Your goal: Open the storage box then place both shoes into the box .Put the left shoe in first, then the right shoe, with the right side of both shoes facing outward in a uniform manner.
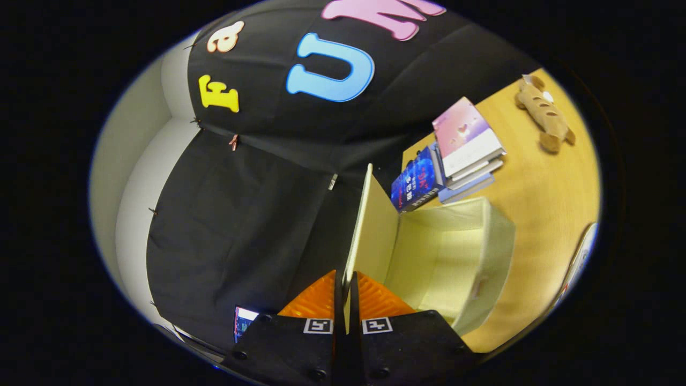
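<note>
- The gripper [345, 287] has its two fingers pressed together on the thin edge of the pale cream lid [370, 230] of the storage box, one finger on each face of the panel.
- The lid stands raised, nearly edge-on to the camera, running from between the fingers up and away toward the books.
- The pale cream fabric storage box [482, 252] sits on the light wooden worktop [546, 203], just ahead of the fingers and to their right; its mouth is open and the inside walls and floor show, with nothing seen lying in it.
- The whole scene appears tilted, so the worktop runs up the right side of the view.
- Beyond the box, touching or nearly touching its far side, lies a dark blue book [417, 181] leaning against a small stack of books; the top one has a pink cover [463, 134] and white page edges.
- Farther along the worktop, well apart from the books, lies a brown plush toy [544, 113] shaped like a long loaf, with small paws.
- A white object's edge [581, 257] shows at the near rim of the worktop to the right of the box; what it is cannot be told.
- Behind the lid hangs the black cloth wall of the booth [241, 214], with a pale wall [126, 177] to its left.
- A small lit screen [244, 320] shows low down, left of the fingers.
</note>
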### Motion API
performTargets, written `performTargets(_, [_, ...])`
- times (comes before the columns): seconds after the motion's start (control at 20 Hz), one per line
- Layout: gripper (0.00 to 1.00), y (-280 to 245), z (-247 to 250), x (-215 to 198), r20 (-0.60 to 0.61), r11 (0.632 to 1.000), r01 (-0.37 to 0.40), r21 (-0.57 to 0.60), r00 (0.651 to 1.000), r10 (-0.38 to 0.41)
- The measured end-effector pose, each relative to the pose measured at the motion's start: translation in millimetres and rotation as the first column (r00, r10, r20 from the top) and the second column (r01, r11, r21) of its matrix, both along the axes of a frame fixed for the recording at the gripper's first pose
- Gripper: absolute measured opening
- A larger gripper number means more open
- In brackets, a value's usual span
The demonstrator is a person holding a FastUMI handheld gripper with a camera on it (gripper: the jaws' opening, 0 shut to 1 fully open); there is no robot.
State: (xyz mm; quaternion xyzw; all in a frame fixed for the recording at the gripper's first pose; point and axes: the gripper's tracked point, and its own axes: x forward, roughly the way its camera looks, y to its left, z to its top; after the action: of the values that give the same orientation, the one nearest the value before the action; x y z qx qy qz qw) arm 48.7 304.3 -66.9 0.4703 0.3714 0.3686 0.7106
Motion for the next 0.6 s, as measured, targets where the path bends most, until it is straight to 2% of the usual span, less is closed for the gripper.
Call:
performTargets(0.3, [0.05,95,35,9,0.033,0.997,-0.078,0.008,0.996,0.078])
performTargets(0.6, [0.05,179,7,19,-0.034,0.991,-0.131,0.015,0.991,0.131])
